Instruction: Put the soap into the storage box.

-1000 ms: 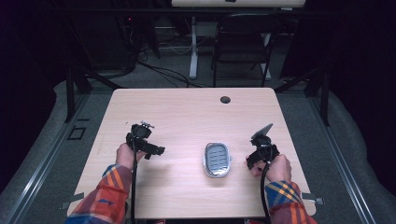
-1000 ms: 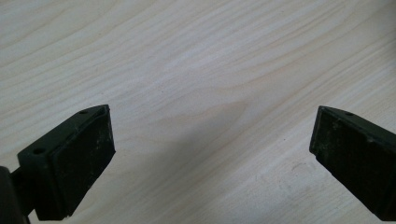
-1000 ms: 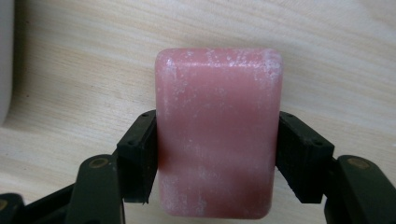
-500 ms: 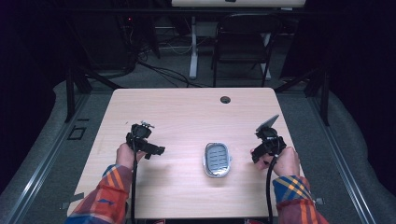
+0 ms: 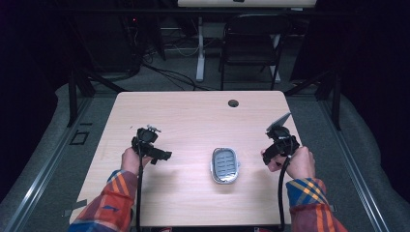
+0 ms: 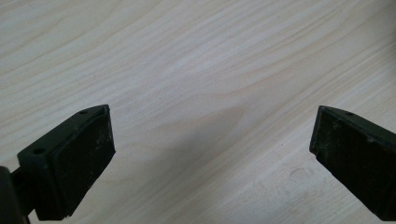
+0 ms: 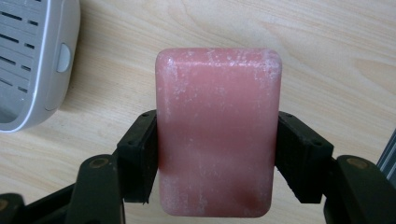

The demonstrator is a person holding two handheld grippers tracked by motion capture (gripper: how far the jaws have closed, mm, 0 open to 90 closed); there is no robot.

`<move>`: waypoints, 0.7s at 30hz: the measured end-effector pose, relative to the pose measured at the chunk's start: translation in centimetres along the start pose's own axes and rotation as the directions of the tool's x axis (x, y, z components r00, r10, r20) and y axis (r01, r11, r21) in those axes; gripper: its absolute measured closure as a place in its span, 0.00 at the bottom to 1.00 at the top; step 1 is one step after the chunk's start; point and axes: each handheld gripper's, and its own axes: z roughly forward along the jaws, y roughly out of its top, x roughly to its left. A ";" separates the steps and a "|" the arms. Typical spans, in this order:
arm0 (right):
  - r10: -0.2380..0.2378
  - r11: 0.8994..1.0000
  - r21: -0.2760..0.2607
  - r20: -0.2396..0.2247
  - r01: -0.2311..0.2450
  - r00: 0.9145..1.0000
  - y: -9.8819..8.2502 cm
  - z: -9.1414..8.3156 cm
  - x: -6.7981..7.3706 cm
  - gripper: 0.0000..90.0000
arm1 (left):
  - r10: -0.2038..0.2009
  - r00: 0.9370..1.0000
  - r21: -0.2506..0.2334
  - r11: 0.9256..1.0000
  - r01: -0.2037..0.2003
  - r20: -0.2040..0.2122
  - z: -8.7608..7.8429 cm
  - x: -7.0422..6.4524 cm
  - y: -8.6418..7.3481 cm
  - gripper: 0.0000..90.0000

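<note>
From the high view, my left gripper (image 5: pixel 153 151) sits over the left half of the light wooden table (image 5: pixel 193 111), held in my left hand (image 5: pixel 129 159), and my right gripper (image 5: pixel 276 151) hangs near the table's right edge in my right hand (image 5: pixel 300 162); both my sleeves are plaid. Between the 2 grippers, nearer my right one but apart from it, a grey soap dish (image 5: pixel 225 165) with a slotted insert lies flat on the table. A small dark round grommet hole (image 5: pixel 233 103) marks the far side of the tabletop, and a dark folding chair (image 5: pixel 251 43) stands on the floor beyond it. In the left gripper view, my 2 black jaws stand wide apart with bare wood grain between them, so that gripper is released and grasps nothing. In the right gripper view, my jaws are clenched on a pink bar of soap (image 7: pixel 217 130), 1 pad pressed against each long side, the bar rising past the pads with its rounded end pointing away from me and a whitish bloom on its face. The soap is held above the tabletop, and the rim of the soap dish (image 7: pixel 32 56) shows at the upper left, beside the bar without touching it.
</note>
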 end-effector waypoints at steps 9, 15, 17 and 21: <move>-0.024 1.000 -0.008 0.006 0.024 1.000 0.6 -0.6 0.9 0.41 | -0.001 1.000 -0.003 1.000 0.001 0.000 0.1 0.0 0.1 0.00; -0.053 0.999 -0.003 0.000 0.053 0.999 1.2 -0.8 1.7 0.41 | 0.000 1.000 -0.003 1.000 0.000 0.000 0.1 0.0 0.1 0.00; -0.053 0.999 -0.004 0.001 0.053 0.999 1.4 -0.9 2.0 0.41 | -0.001 1.000 -0.002 1.000 0.001 0.000 0.1 0.0 0.1 0.00; -0.064 0.998 -0.008 0.001 0.064 0.998 1.6 -1.0 2.3 0.41 | 0.000 1.000 -0.001 1.000 0.000 0.001 0.1 0.0 0.1 0.00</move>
